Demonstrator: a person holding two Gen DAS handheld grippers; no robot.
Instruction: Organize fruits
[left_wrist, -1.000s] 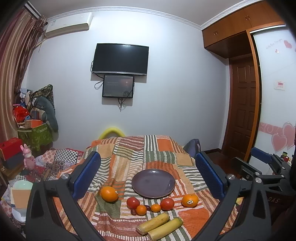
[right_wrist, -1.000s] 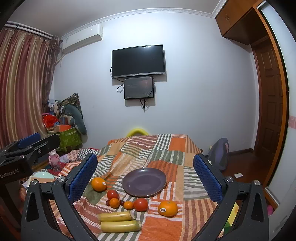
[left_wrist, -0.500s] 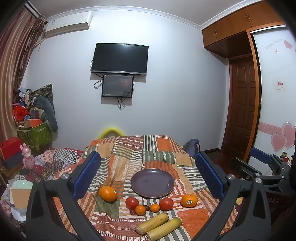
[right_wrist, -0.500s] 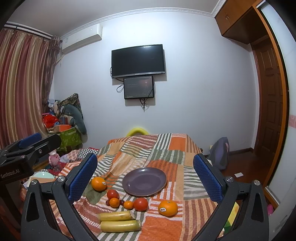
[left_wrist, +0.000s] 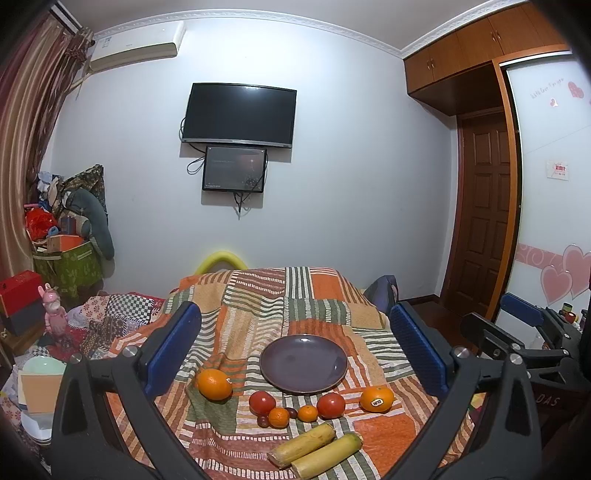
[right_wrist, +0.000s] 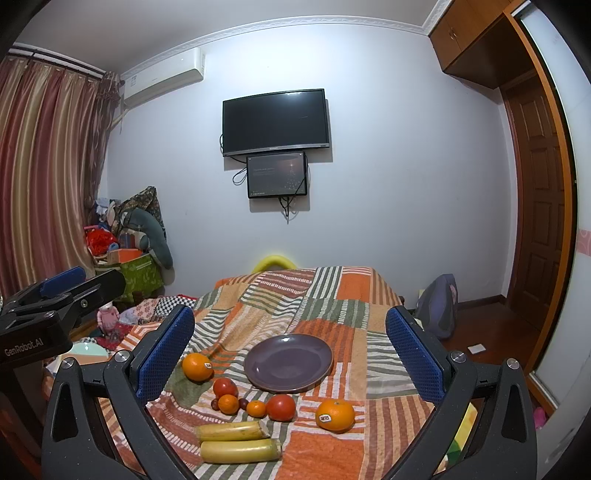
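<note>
An empty purple plate (left_wrist: 303, 363) (right_wrist: 289, 363) lies on a striped patchwork cloth (left_wrist: 314, 306). In front of it lie two oranges (left_wrist: 214, 384) (left_wrist: 376, 398), two tomatoes (left_wrist: 262, 402) (left_wrist: 331, 405), two small tangerines (left_wrist: 279, 417) (left_wrist: 307, 413), small dark fruits (left_wrist: 263, 421) and two yellow stalks (left_wrist: 325, 448). My left gripper (left_wrist: 295, 350) is open and empty, above and short of the fruit. My right gripper (right_wrist: 290, 350) is open and empty too. Each gripper shows at the edge of the other's view.
A TV (left_wrist: 238, 114) and a smaller screen hang on the far wall. Boxes, bags and toys (left_wrist: 66, 258) pile up at the left. A wooden door (left_wrist: 484, 229) and a wardrobe stand at the right. A backpack (right_wrist: 439, 310) leans beside the cloth-covered surface.
Both views have shifted very slightly. The fruit, plate and both open grippers stay as they were.
</note>
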